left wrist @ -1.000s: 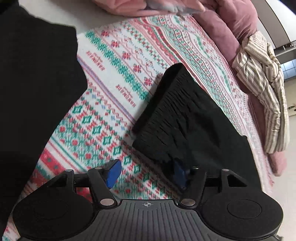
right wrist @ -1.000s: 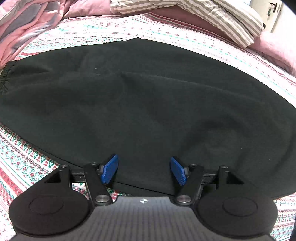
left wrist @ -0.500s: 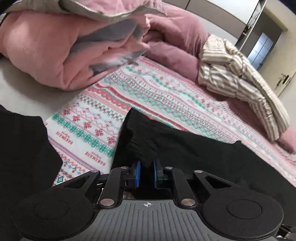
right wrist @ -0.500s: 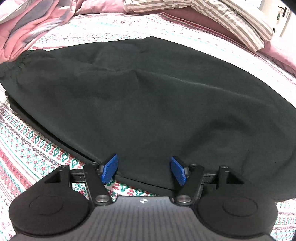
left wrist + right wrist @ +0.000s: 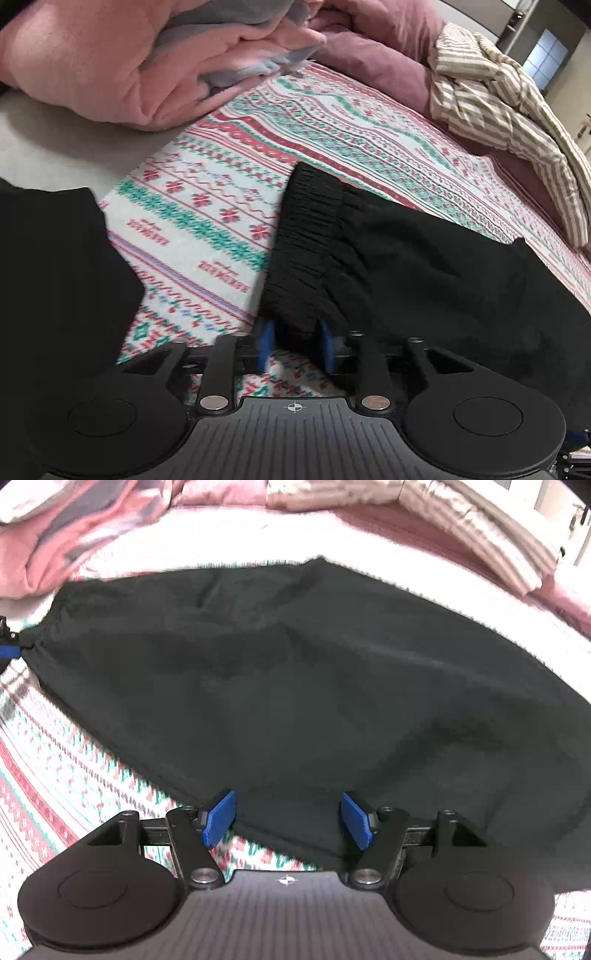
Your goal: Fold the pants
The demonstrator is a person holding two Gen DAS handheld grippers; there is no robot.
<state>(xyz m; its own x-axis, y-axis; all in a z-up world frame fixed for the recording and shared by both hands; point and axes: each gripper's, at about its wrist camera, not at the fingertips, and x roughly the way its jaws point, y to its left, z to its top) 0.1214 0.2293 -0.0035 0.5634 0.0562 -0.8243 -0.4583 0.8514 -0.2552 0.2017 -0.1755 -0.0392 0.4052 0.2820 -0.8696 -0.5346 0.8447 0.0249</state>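
Left wrist: left gripper [image 5: 295, 345] closed on gathered waistband [image 5: 306, 251] of black pants [image 5: 424, 280], at 12 o'clock; soft, limp, light fleece.
Right wrist: right gripper [image 5: 290, 819] wide open, empty, over near hem [image 5: 295, 842]; likely pinch point there.

The left wrist camera sat low over the patterned bedspread [image 5: 207, 206], just behind the left gripper [image 5: 295, 343], and faced along its fingers toward the far pink quilt [image 5: 122, 62] and the striped cloth [image 5: 506, 99] at far right. It was close on the gathered waistband of the black pants [image 5: 424, 266], filling the near right.

The right wrist camera sat behind the right gripper [image 5: 288, 819], higher and angled down across the broad spread of the pants [image 5: 295, 686], much blurred.

Both views shared the pants, bedspread [image 5: 55, 775], quilt [image 5: 40, 535] and striped cloth [image 5: 461, 520].
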